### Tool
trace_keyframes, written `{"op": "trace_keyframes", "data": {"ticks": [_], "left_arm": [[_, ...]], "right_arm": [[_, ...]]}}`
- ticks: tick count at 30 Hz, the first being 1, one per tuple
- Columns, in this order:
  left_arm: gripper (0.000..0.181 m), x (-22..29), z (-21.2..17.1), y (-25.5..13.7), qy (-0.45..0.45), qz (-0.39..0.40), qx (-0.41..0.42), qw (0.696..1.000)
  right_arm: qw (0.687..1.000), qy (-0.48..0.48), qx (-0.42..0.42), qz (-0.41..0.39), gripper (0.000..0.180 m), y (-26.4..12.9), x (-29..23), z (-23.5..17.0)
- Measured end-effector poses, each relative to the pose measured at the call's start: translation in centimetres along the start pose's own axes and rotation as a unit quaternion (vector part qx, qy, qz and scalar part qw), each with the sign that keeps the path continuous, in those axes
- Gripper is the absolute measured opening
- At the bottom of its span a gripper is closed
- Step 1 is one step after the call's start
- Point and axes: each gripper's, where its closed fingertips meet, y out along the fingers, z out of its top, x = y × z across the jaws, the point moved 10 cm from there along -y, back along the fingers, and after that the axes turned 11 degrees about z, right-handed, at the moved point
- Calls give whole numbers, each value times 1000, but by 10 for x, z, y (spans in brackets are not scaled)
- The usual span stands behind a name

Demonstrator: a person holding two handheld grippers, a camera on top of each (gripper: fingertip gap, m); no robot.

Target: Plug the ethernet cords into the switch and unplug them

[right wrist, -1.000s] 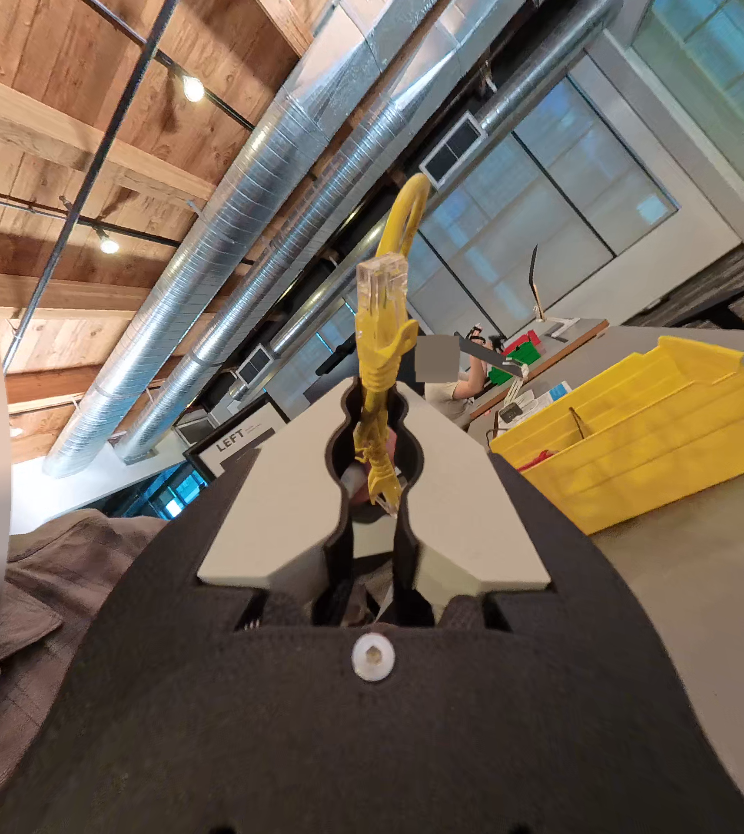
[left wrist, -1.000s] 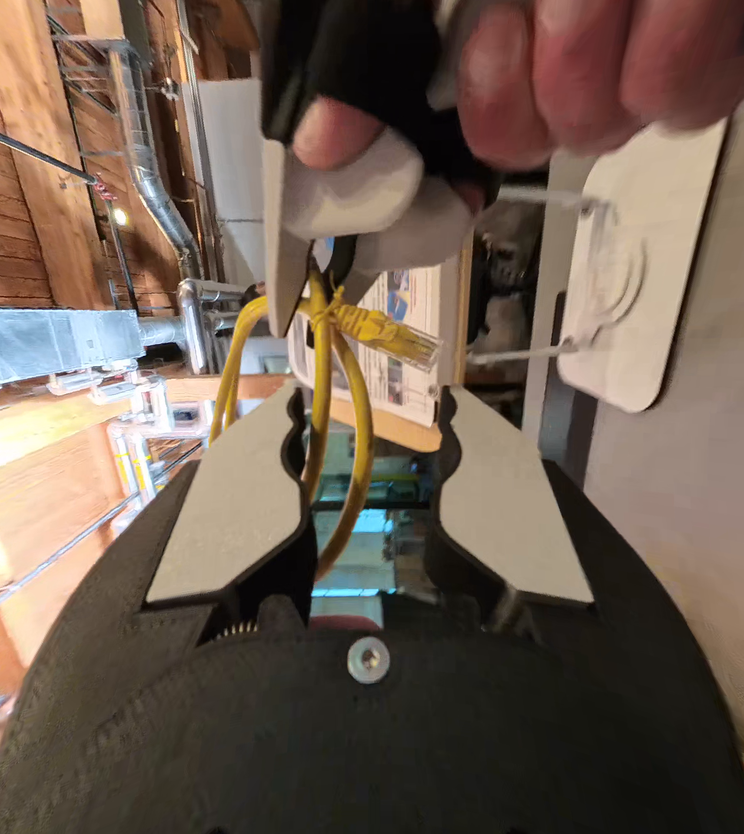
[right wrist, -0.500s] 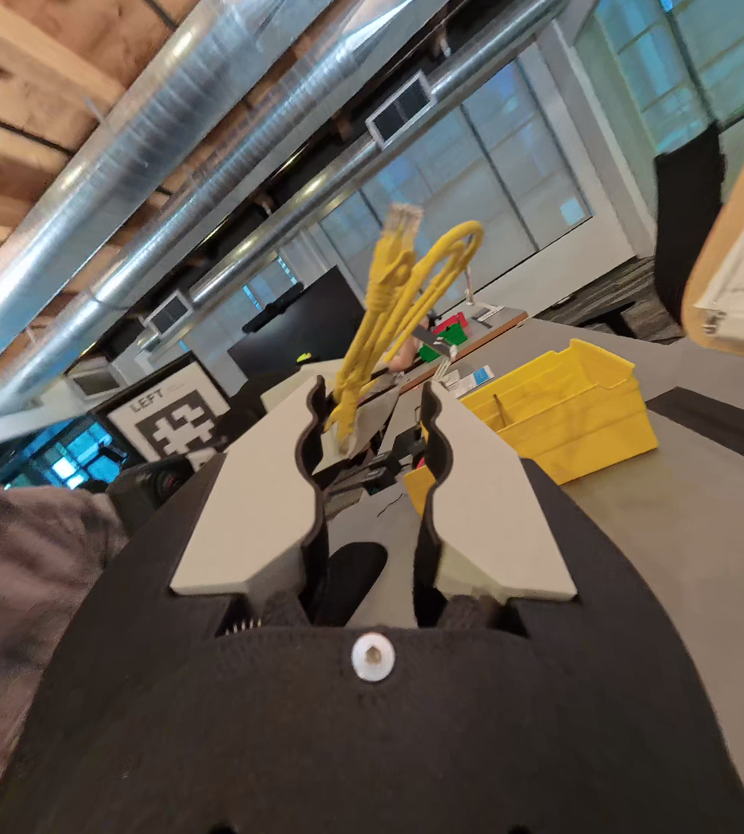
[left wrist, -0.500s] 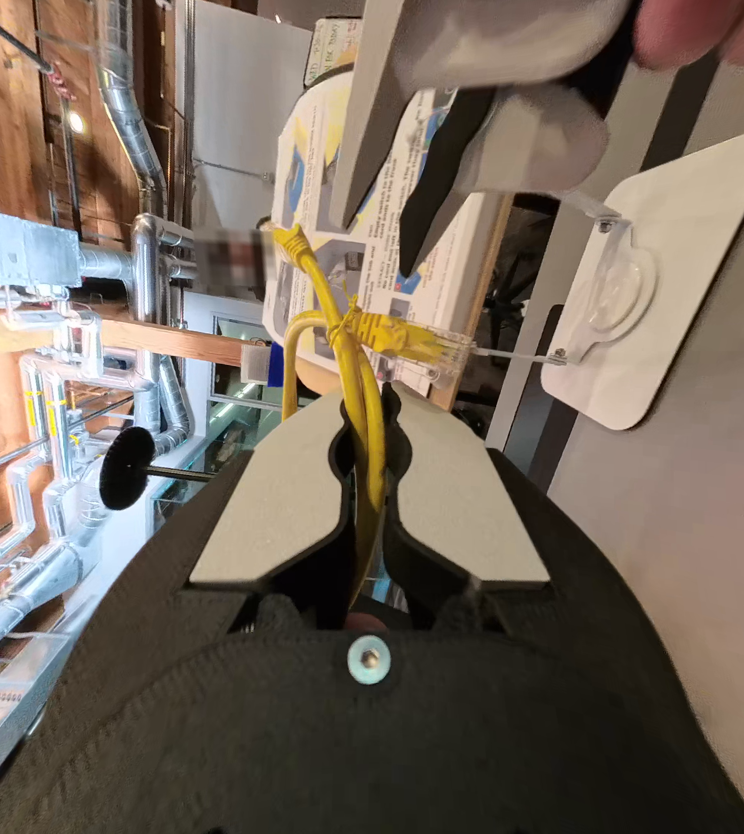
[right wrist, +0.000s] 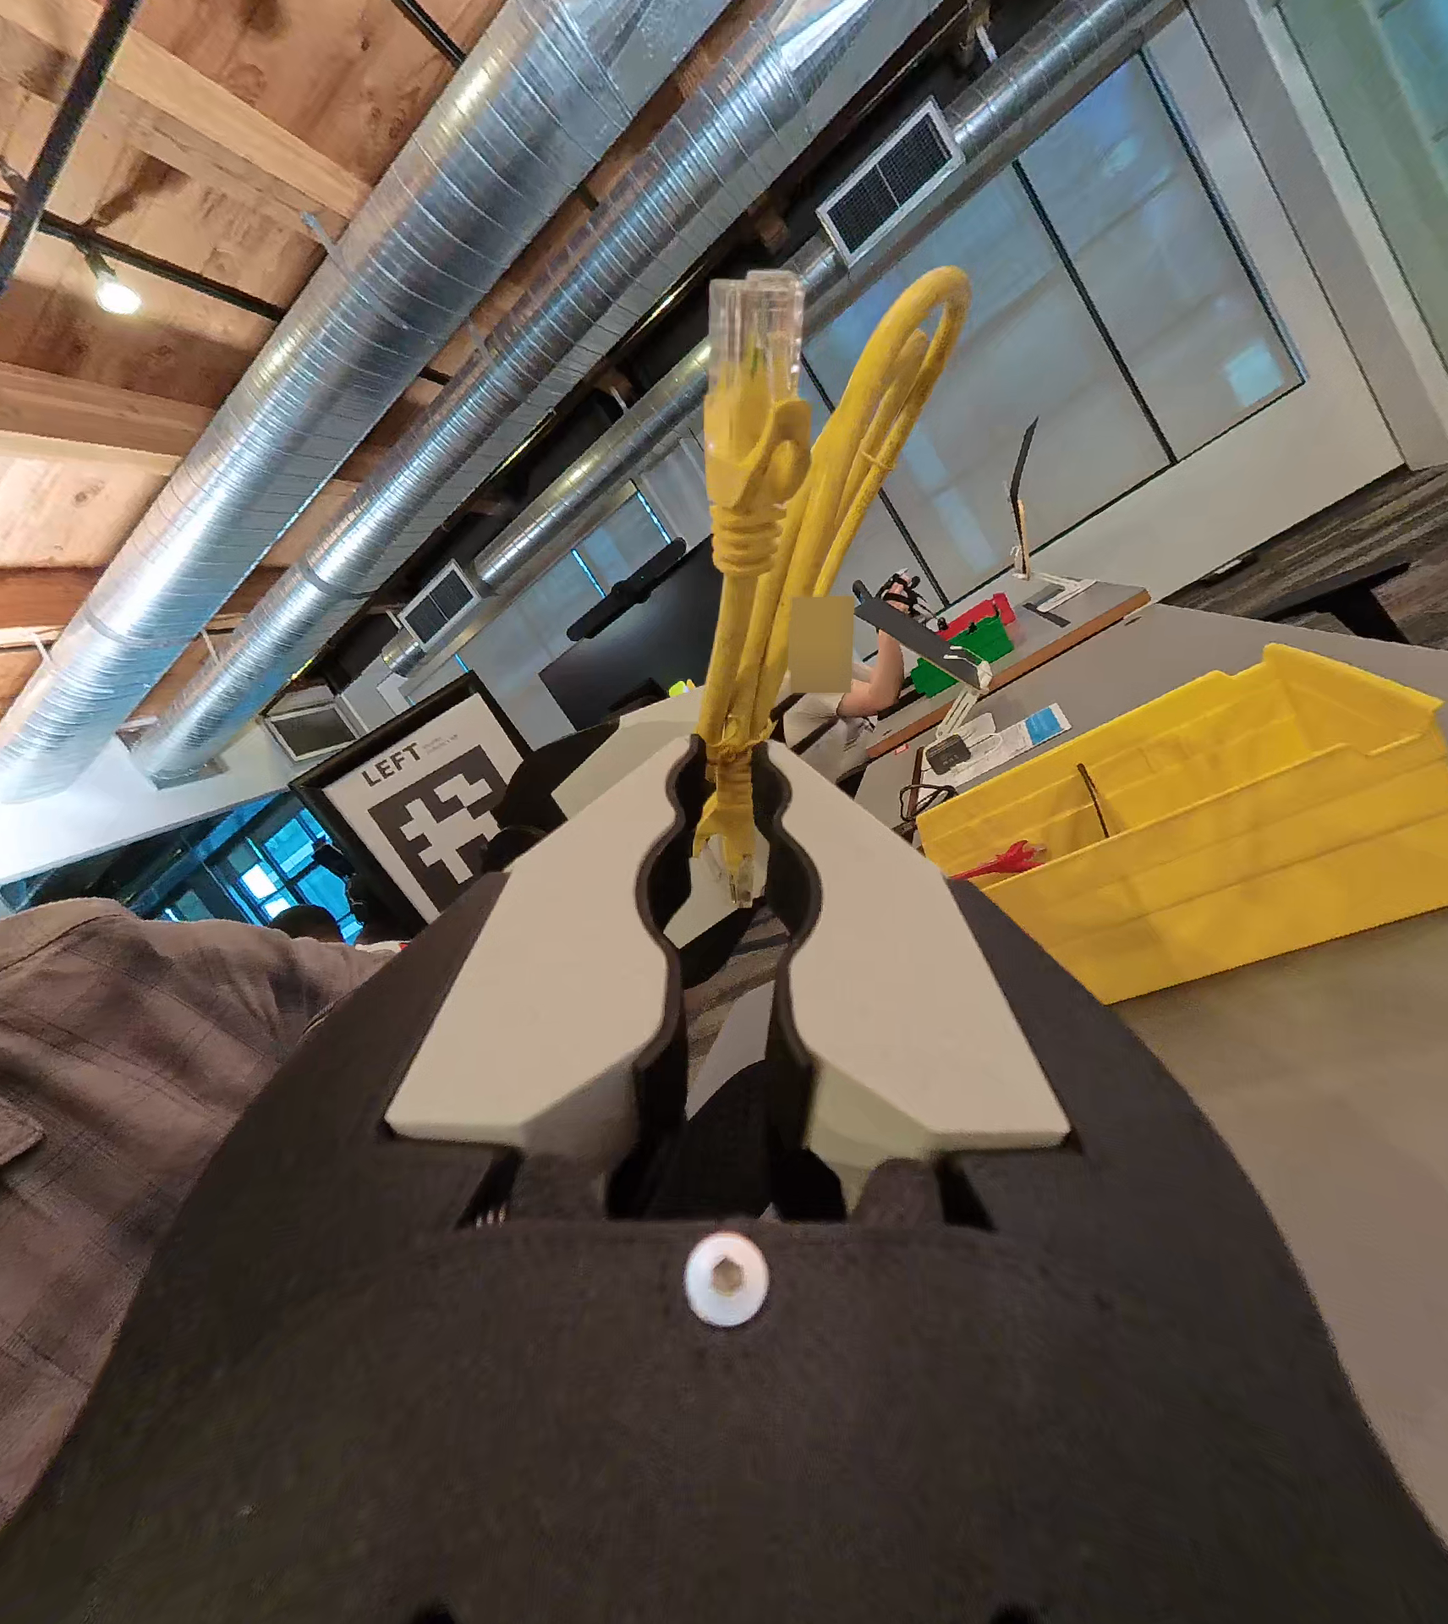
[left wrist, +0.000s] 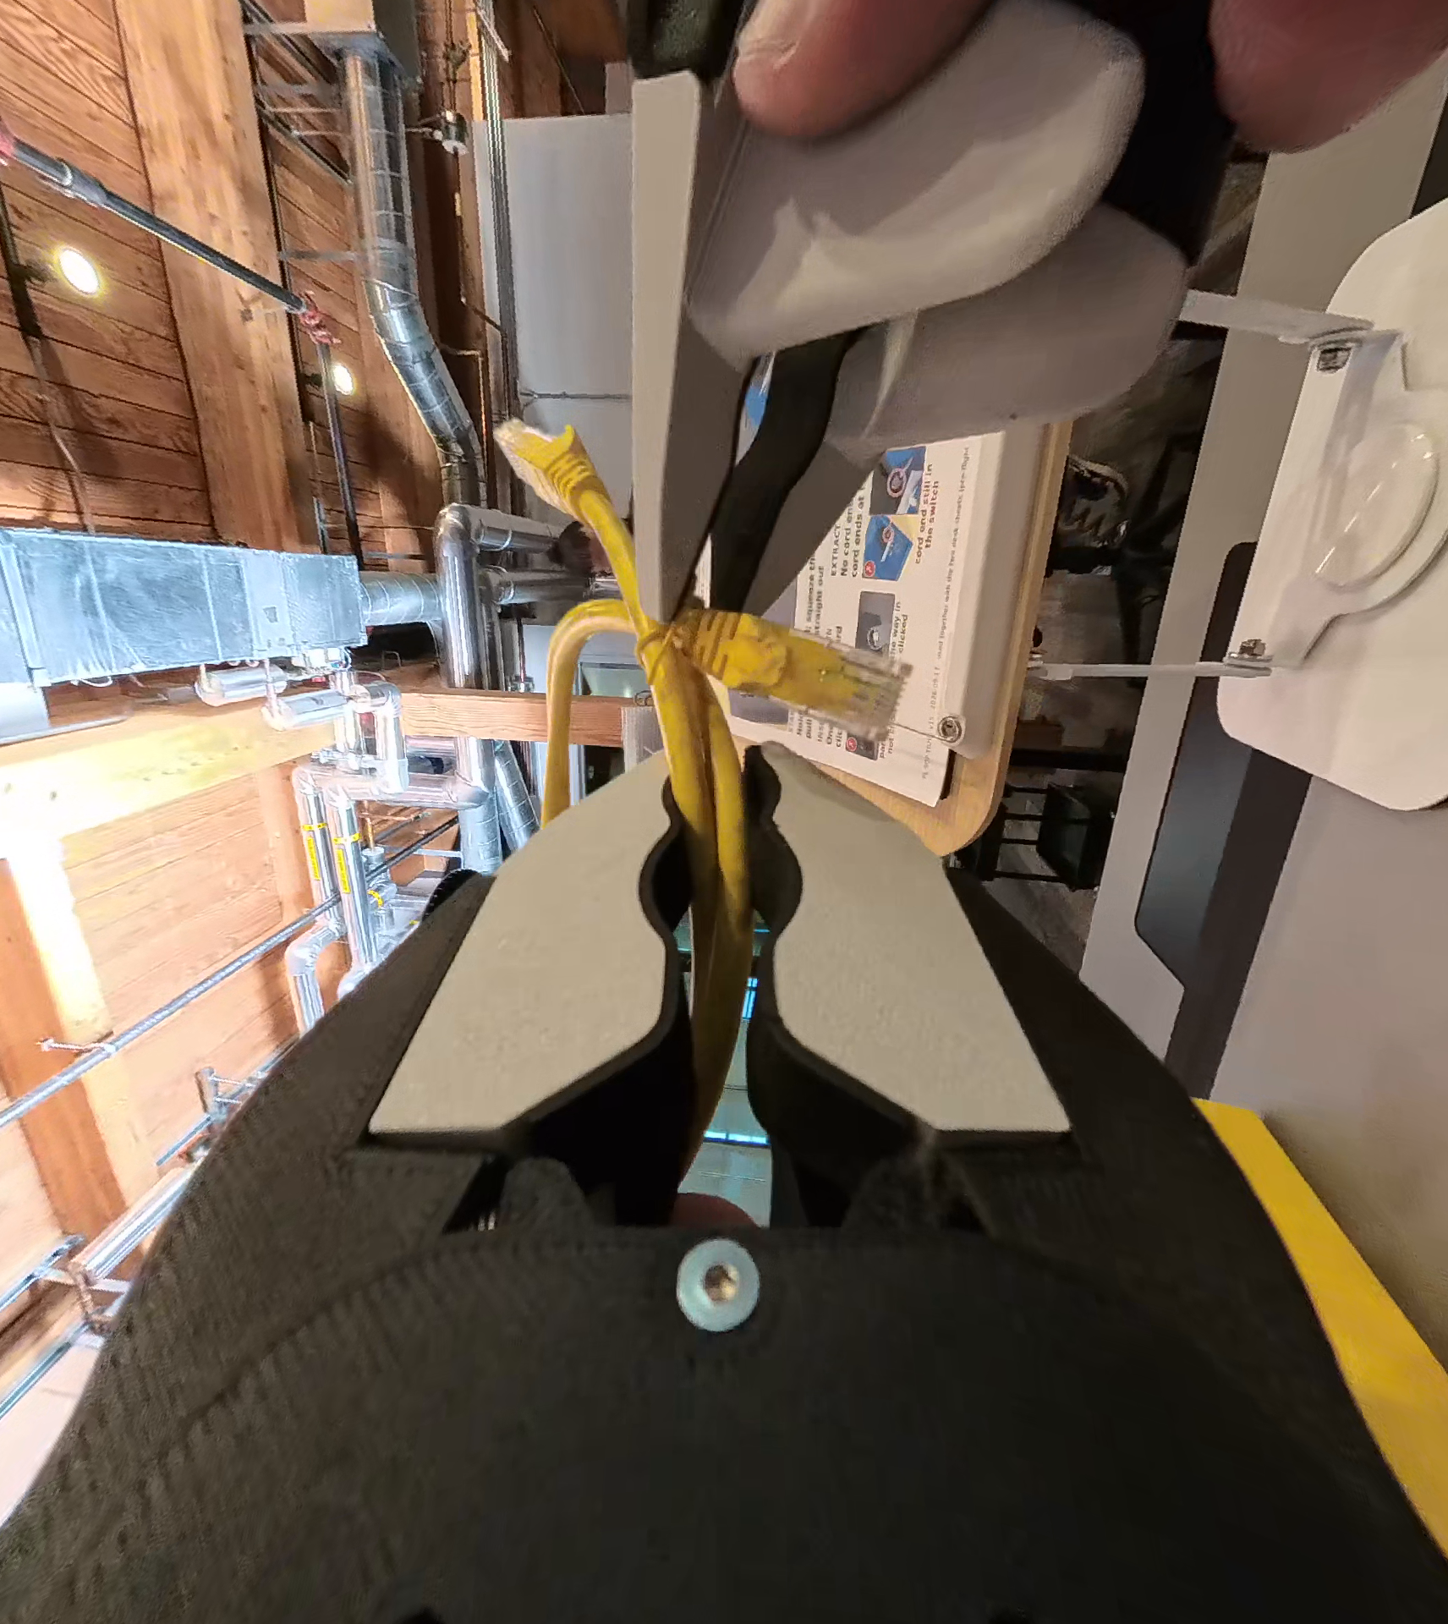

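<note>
**Item: bundled yellow cord, held in the air by both tools; no plugging seen**

- Ethernet cord [left wrist: 707,844]: yellow, folded and tied with a twist wrap. One clear plug points to 3 o'clock in the left wrist view, a second to 11 o'clock.
- Left gripper [left wrist: 716,795]: narrow, clamped on the folded strands.
- Right gripper [right wrist: 734,782]: narrow, pinching the bundle near its tie, with the cord [right wrist: 756,562] rising to 12 o'clock. In the left wrist view its grey fingers [left wrist: 676,369] enter from 12 o'clock, tips meeting at the tie.
- Yellow bin [right wrist: 1213,817]: at 3 o'clock on the grey table [right wrist: 1318,1142].
- Switch: not in view.
- Progress, as judged: early. The cord is still tied; untying, plugging and unplugging all remain.
</note>
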Motion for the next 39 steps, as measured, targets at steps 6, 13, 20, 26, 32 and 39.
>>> {"op": "trace_keyframes", "data": {"ticks": [6,13,20,26,32,39], "left_arm": [[9,-5,1,2,-4,-14,8,1000],[9,-16,-1,4,-71,-138,10,988],[9,-31,-12,18,-260,-362,6,895],[9,-29,-33,37,-442,-550,0,708],[8,-24,-47,43,-529,-599,1,601],[8,-34,-37,26,-428,-441,-9,788]], "right_arm": [[999,-36,-13,-15,3,-3,-5,3],[979,-152,-114,-76,0,-4,-17,9],[874,-372,-262,-172,0,7,-42,7],[572,-628,-444,-286,0,34,-67,-18],[476,-684,-456,-313,0,49,-73,-29],[769,-516,-302,-225,14,24,-65,3]]}}
